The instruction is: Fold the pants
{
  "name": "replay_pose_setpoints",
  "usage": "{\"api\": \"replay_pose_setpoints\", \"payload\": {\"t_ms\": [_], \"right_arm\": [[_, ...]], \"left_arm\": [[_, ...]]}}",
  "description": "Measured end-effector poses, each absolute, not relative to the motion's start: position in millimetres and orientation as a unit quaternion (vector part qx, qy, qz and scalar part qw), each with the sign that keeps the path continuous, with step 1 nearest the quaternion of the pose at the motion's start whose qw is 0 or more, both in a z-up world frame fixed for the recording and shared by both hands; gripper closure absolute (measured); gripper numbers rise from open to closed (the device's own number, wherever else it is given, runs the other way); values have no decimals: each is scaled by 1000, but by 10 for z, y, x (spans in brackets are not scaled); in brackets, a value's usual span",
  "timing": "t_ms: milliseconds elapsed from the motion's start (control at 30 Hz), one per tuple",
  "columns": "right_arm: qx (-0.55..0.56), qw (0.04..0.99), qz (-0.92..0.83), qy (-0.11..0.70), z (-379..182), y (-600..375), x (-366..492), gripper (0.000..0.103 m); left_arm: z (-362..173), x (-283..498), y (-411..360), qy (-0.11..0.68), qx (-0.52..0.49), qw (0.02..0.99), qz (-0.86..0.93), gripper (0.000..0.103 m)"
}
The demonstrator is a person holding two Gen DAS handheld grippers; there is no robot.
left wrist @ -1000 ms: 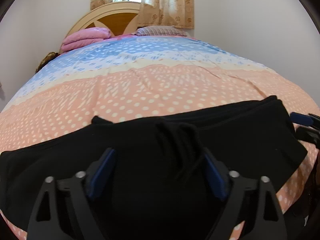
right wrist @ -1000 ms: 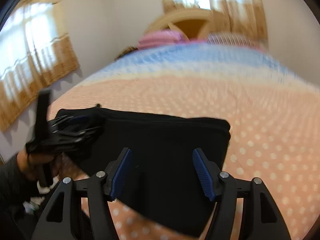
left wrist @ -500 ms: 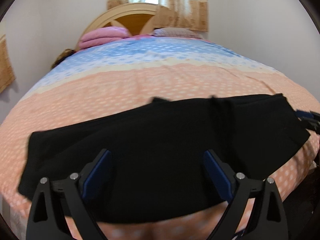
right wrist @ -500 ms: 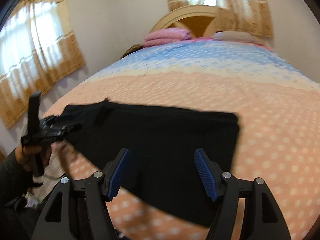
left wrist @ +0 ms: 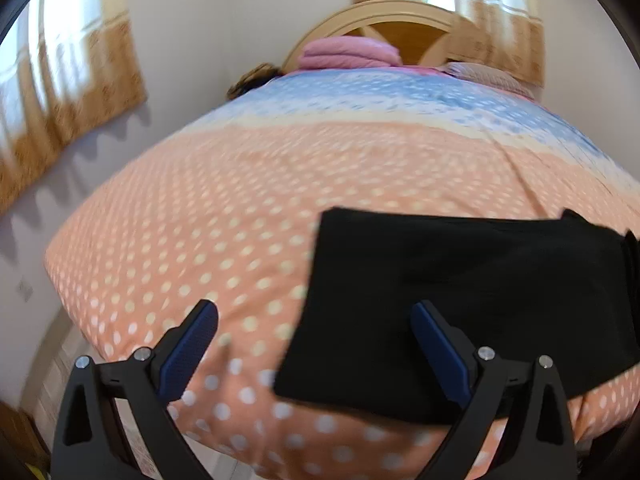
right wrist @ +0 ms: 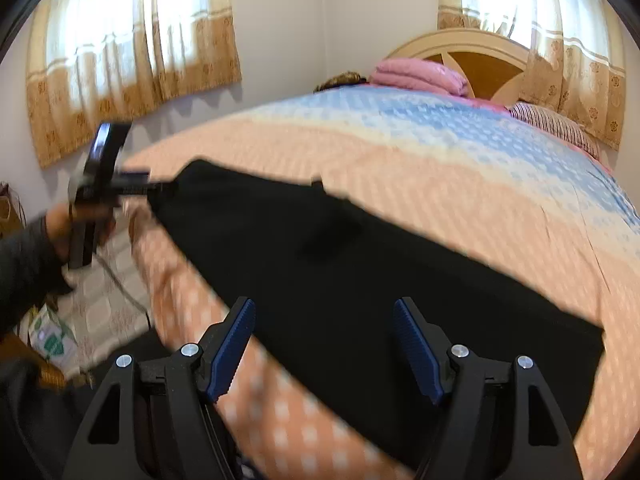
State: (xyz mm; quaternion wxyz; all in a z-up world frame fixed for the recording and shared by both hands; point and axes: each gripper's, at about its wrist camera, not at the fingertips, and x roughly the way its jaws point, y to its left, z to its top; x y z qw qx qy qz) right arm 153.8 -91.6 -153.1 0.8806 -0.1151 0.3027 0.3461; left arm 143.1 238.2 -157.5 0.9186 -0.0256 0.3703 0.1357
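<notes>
Apparently partway done: the black pants lie flat as a long band along the near edge of the bed, seemingly already doubled. Both the left gripper and right gripper are opening with nothing clamped between the jaws; shorter folds remain

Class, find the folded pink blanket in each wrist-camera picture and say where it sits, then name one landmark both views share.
Left wrist view: the pink blanket lies top centre, at the head of the bed, against the headboard.
Right wrist view: the pink blanket lies upper right of centre, again in front of the headboard.
Shared landmark: the rounded wooden headboard; the black pants also show in both.
</notes>
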Motion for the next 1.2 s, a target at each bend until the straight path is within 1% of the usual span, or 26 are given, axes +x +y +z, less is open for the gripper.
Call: {"api": "replay_pose_setpoints", "payload": {"t_ms": [133,233,333,600,667,733,800,900,1067,1100,1133,1167,1200], "right_arm": [[-84,877,352,315,-1571,-626,1893,30],[-89,863,340,364,-1836,-417,2186,30],[-108,875,333,334,-1808,-399,2063,30],[-95,875,356,313,-1745,-715,1552,29],[-87,877,355,312,-1748,-818,1482,29],[-78,880,350,310,-1751,-914,1428,29],[-70,882,348,311,-1767,-970,1420,29],[-54,880,347,319,-1829,-1005,1409,29],[-38,885,342,314,-1877,-1030,1388,29],[-36,885,342,314,-1876,-1035,1353,29],[-34,884,344,313,-1873,-1043,1346,29],[-33,885,345,312,-1868,-1051,1331,29],[-32,885,345,311,-1867,-1062,1315,29]], "left_arm": [[-1691,1421,2449,369,-66,919,123,3],[-1708,1420,2435,365,-76,921,115,3],[-1731,1422,2509,364,-94,921,101,3],[-1771,1463,2595,358,-118,924,58,4],[-1750,1460,2581,357,-122,925,49,12],[-1719,1455,2555,359,-124,925,31,29],[-1693,1432,2516,363,-131,923,16,33],[-1710,1454,2463,372,-120,920,20,33],[-1750,1542,2498,381,-129,915,12,33],[-1742,1539,2516,383,-135,914,11,36],[-1728,1535,2528,386,-136,912,15,44],[-1705,1521,2544,386,-136,912,16,47],[-1693,1493,2554,384,-139,913,14,53]]}}
